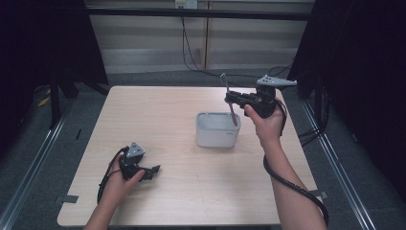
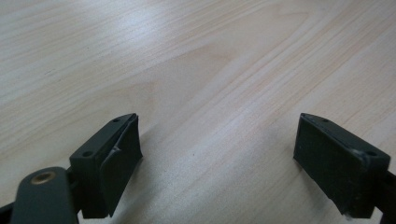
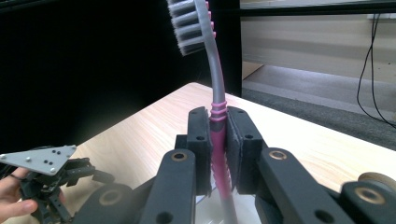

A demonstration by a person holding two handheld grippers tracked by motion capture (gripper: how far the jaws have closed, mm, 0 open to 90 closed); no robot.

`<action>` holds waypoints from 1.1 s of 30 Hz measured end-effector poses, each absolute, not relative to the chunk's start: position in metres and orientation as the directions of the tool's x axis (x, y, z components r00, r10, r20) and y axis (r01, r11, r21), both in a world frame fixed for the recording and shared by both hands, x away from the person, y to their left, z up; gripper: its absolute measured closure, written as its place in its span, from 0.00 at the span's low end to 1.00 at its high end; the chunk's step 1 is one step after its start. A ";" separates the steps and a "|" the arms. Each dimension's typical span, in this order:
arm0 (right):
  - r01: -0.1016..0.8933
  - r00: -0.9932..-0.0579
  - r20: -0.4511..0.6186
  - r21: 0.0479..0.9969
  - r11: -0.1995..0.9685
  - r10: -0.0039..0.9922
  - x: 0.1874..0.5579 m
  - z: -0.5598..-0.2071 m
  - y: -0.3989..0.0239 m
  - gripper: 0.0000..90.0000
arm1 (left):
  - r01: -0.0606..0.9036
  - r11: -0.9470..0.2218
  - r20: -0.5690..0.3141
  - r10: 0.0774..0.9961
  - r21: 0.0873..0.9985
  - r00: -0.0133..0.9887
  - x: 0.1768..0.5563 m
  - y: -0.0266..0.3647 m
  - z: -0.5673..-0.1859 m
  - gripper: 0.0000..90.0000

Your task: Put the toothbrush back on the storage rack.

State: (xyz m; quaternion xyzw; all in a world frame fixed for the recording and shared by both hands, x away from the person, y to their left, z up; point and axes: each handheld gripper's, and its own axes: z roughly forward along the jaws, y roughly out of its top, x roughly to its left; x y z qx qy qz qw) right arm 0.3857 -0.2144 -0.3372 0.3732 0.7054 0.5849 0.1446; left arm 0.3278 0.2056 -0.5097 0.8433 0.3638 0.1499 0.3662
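Two hands work over the pale wooden tabletop (image 1: 163, 120), each carrying a set of tongs. At the near left, the left tongs (image 1: 154, 171) rest low on the wood with their jaws standing wide apart and nothing but bare grain between them. Right of centre sits a white container (image 1: 217, 130), open at the top, with its inside too dim to make out. Just above its right rim, the right tongs (image 1: 229, 97) are clamped on the pink grip section of a toothbrush (image 1: 230, 100), which stands nearly upright: bristles up and tilted to the far left, the tail of the handle reaching down into the container's mouth.

From here the risks look modest but real. The handle is slim and smooth, held only across a narrow band, so it could pivot between the pads if the tail knocks the container wall. A sideways pull while the tail is inside could drag or tip the light container, since the left tongs sit well apart from it and steady nothing. Letting go too high may make the brush bounce out.
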 end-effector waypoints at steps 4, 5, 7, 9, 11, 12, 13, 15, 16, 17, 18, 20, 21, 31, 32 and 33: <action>0.360 -0.670 0.240 0.933 0.025 0.702 0.388 -0.342 -0.216 0.90 | 0.505 -0.466 -0.016 0.724 0.726 0.690 0.328 0.206 -0.510 0.16; 0.359 -0.670 0.242 0.933 0.021 0.702 0.389 -0.342 -0.216 0.90 | 0.504 -0.467 -0.014 0.724 0.726 0.690 0.328 0.206 -0.510 0.16; 0.362 -0.665 0.250 0.932 0.011 0.703 0.390 -0.344 -0.217 0.90 | 0.504 -0.467 -0.014 0.723 0.726 0.690 0.328 0.206 -0.510 0.16; 0.363 -0.664 0.253 0.932 0.007 0.704 0.390 -0.344 -0.217 0.90 | 0.504 -0.467 -0.014 0.723 0.727 0.690 0.328 0.206 -0.510 0.16; 0.364 -0.665 0.253 0.931 0.009 0.702 0.392 -0.345 -0.217 0.90 | 0.504 -0.467 -0.014 0.723 0.726 0.690 0.328 0.206 -0.510 0.16; 0.363 -0.665 0.252 0.932 0.010 0.703 0.392 -0.345 -0.217 0.90 | 0.504 -0.467 -0.014 0.724 0.727 0.690 0.328 0.206 -0.510 0.16; 0.365 -0.666 0.256 0.931 0.007 0.701 0.393 -0.345 -0.217 0.90 | 0.504 -0.467 -0.014 0.724 0.727 0.690 0.328 0.206 -0.510 0.16; 0.363 -0.663 0.251 0.932 0.010 0.706 0.393 -0.345 -0.216 0.90 | 0.505 -0.465 -0.017 0.724 0.727 0.690 0.328 0.206 -0.510 0.16; 0.364 -0.664 0.252 0.931 0.010 0.704 0.394 -0.345 -0.216 0.90 | 0.505 -0.466 -0.015 0.724 0.726 0.690 0.328 0.206 -0.510 0.16; 0.364 -0.663 0.252 0.931 0.010 0.705 0.394 -0.345 -0.216 0.90 | 0.504 -0.467 -0.015 0.723 0.727 0.690 0.328 0.206 -0.510 0.16; 0.365 -0.661 0.255 0.931 0.006 0.706 0.395 -0.346 -0.216 0.90 | 0.505 -0.466 -0.015 0.724 0.727 0.690 0.328 0.206 -0.510 0.16; 0.365 -0.661 0.256 0.931 0.004 0.706 0.395 -0.347 -0.216 0.90 | 0.504 -0.467 -0.014 0.723 0.726 0.690 0.328 0.206 -0.510 0.16; 0.368 -0.659 0.259 0.930 0.003 0.706 0.396 -0.347 -0.216 0.90 | 0.504 -0.467 -0.013 0.723 0.726 0.690 0.328 0.206 -0.510 0.16; 0.371 -0.643 0.265 0.929 -0.010 0.719 0.399 -0.356 -0.218 0.89 | 0.504 -0.467 -0.014 0.723 0.726 0.690 0.328 0.206 -0.510 0.16; 0.371 -0.644 0.266 0.929 -0.011 0.718 0.400 -0.357 -0.218 0.89 | 0.504 -0.467 -0.014 0.724 0.726 0.690 0.328 0.206 -0.510 0.16; 0.373 -0.643 0.266 0.928 -0.010 0.718 0.400 -0.358 -0.218 0.89 | 0.504 -0.467 -0.014 0.723 0.726 0.690 0.328 0.206 -0.510 0.16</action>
